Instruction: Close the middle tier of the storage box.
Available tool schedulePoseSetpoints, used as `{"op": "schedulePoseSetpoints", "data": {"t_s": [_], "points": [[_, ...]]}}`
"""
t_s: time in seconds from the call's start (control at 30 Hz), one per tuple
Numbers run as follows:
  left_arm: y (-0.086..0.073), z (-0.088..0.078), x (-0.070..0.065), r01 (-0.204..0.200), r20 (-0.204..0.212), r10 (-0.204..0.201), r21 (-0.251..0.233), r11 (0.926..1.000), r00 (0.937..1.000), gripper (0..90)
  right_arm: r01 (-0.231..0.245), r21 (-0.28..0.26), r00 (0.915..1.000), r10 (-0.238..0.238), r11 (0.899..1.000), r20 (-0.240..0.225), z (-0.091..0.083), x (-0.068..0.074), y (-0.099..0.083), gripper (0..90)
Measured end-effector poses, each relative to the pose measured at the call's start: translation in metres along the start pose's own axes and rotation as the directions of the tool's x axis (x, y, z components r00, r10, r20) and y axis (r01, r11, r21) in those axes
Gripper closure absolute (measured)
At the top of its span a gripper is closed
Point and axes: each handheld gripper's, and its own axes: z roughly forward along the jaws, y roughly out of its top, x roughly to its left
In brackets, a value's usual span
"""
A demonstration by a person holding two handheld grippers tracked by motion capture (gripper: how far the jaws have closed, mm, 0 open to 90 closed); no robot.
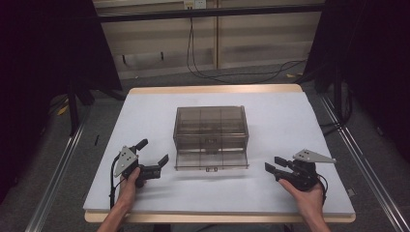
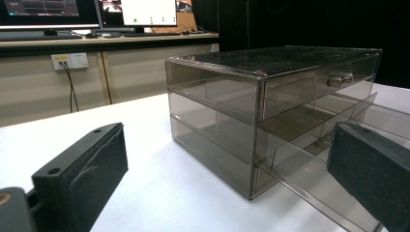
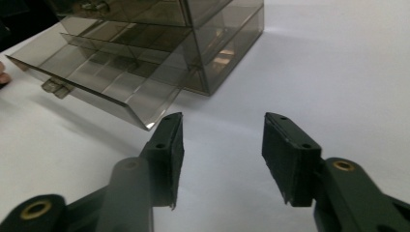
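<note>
The left gripper (image 1: 153, 155) rests low on the white table (image 1: 145, 116), just left of the box, with its soft black pads (image 2: 99, 162) wide apart and nothing between them. In the middle stands a see-through brown plastic box (image 1: 211, 131) with drawers. Its bottom drawer (image 1: 212, 162) sticks out toward the person, and a small handle (image 3: 53, 87) sits on its front. The right gripper (image 3: 220, 147) waits near the box, its flat, fuzzy pads apart and empty. I think the job is just starting. Next, one gripper must reach the drawer front gently, because thin, hard plastic slides easily.
</note>
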Motion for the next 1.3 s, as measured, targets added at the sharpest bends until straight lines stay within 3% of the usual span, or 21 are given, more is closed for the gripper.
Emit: {"op": "schedulePoseSetpoints", "data": {"t_s": [0.23,0.7,1.03,1.3], "points": [[0.000,0.000,0.000,0.000,-0.009,0.000,0.003,1.0000,1.0000,0.8,0.013,0.011,0.9988,-0.012,1.000,-0.047,0.001,0.006,0.000,66.3],[0.000,0.000,-0.001,0.013,-0.001,-0.013,-0.007,0.9999,0.9999,0.8,0.050,0.057,0.9904,-0.042,0.997,-0.132,0.007,0.024,0.000,76.4],[0.000,0.000,0.000,-0.002,0.001,0.002,0.001,1.0000,1.0000,0.8,0.111,0.076,0.9736,-0.094,0.991,-0.208,0.015,0.044,0.000,87.9],[0.000,0.000,0.000,-0.001,0.002,0.001,0.001,1.0000,1.0000,0.8,0.135,0.081,0.9587,-0.109,0.988,-0.262,0.018,0.053,0.002,90.0]]}}
